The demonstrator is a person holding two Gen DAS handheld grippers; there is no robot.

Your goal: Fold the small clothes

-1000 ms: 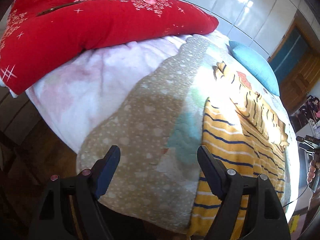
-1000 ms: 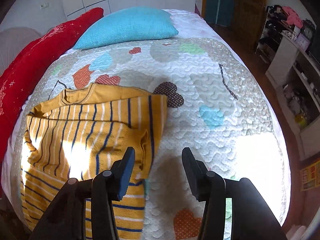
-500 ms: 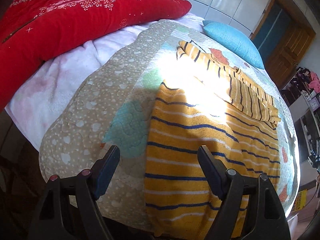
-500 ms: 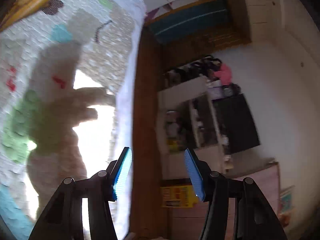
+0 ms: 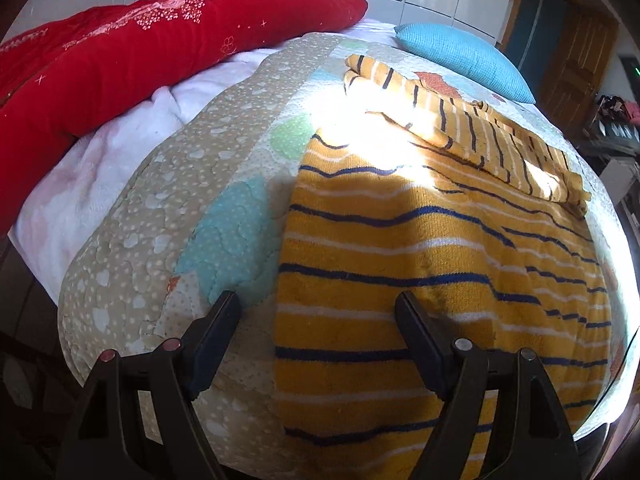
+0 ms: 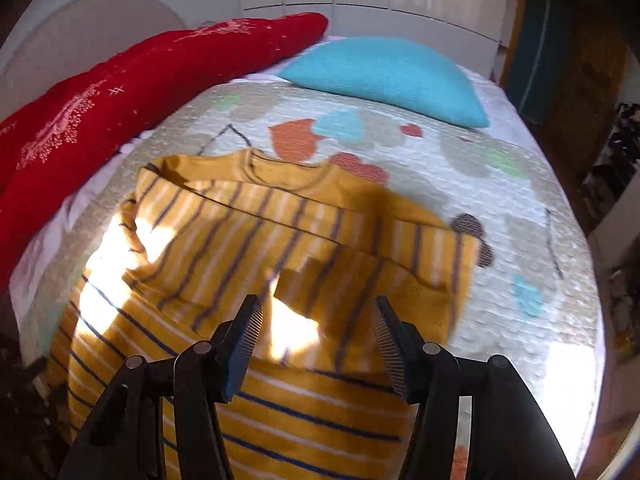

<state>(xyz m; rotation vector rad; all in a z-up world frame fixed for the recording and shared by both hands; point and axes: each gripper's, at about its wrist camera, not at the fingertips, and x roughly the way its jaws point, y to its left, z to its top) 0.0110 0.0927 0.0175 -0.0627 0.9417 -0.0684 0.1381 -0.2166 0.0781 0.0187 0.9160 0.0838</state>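
Note:
A yellow sweater with blue and white stripes lies flat on the quilted bedspread, its sleeves folded across the chest. It also shows in the right wrist view, neck toward the pillows. My left gripper is open and empty above the sweater's lower left edge. My right gripper is open and empty, hovering over the folded sleeve near the sweater's middle.
A red embroidered bolster lies along the bed's left side on a white blanket. A turquoise pillow sits at the head. Shelves and a wooden door stand to the right of the bed.
My left gripper has shifted right, over the sweater's lower edge. My right gripper swung away toward the room half a second ago and now points back at the sweater.

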